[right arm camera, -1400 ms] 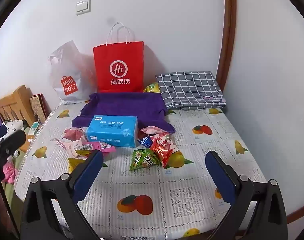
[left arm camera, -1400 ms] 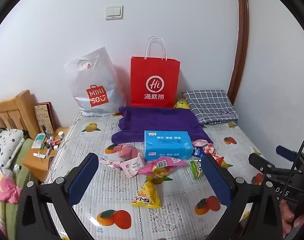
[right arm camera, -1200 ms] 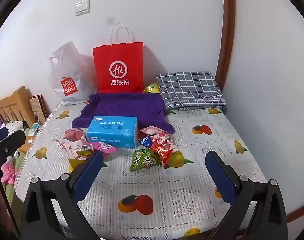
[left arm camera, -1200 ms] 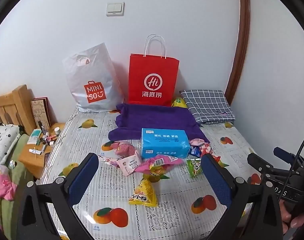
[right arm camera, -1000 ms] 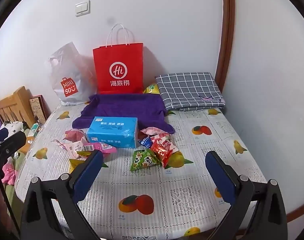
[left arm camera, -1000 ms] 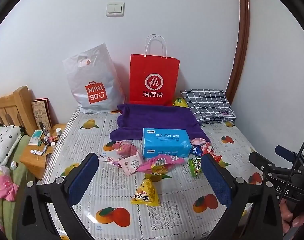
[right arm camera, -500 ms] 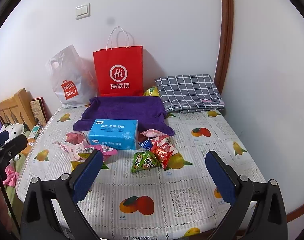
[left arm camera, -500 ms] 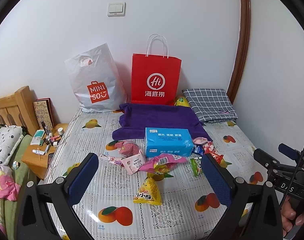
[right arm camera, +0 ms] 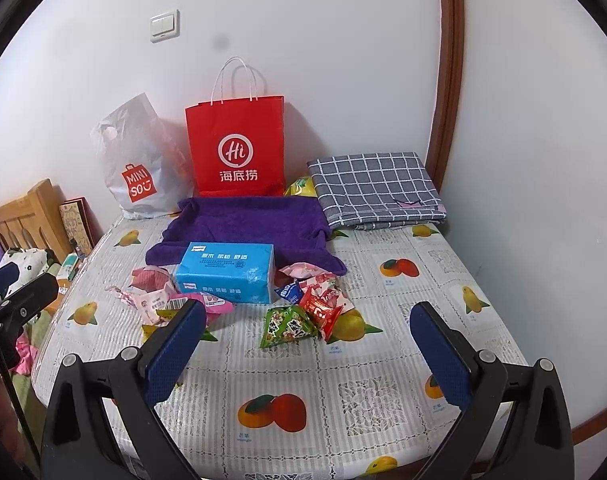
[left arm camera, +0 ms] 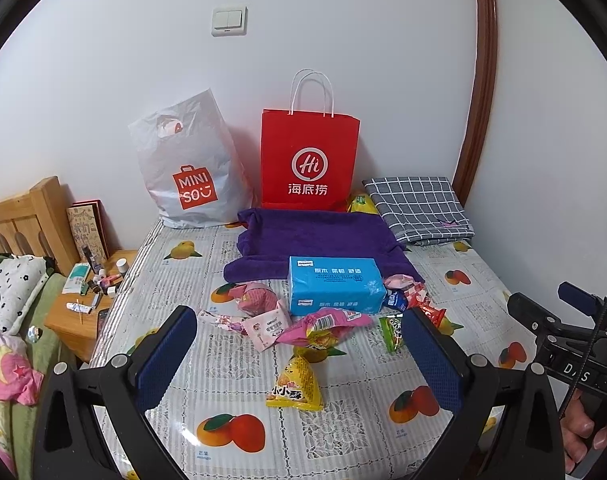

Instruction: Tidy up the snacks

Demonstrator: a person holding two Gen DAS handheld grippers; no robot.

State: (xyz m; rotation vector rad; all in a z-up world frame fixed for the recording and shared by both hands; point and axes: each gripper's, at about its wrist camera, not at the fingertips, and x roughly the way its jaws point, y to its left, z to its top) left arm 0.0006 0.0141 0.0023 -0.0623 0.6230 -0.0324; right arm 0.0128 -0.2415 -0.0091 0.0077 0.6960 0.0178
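The left tongs [left arm camera: 299,344] are wide apart and hold nothing. They hang above the near part of the table [left arm camera: 343,432], which has a cloth with fruit pictures on it. The right tongs [right arm camera: 307,340] are wide apart too, with nothing between them.

The snacks lie in a little heap in the middle of the table. A yellow snack pack [left arm camera: 295,384] sits closest to the left tongs. A pink snack bag [left arm camera: 323,322] lies a bit farther back. A green snack pack [right arm camera: 287,326] and a red snack pack [right arm camera: 319,310] touch each other in front of the right tongs. A blue tissue pack [left arm camera: 335,284] lies just behind the heap, partly on a purple towel [left arm camera: 315,240].

At the wall stand a red paper bag [left arm camera: 309,160] and a white plastic bag [left arm camera: 187,164], side by side. A folded checked cloth [right arm camera: 375,188] lies in the far right corner.
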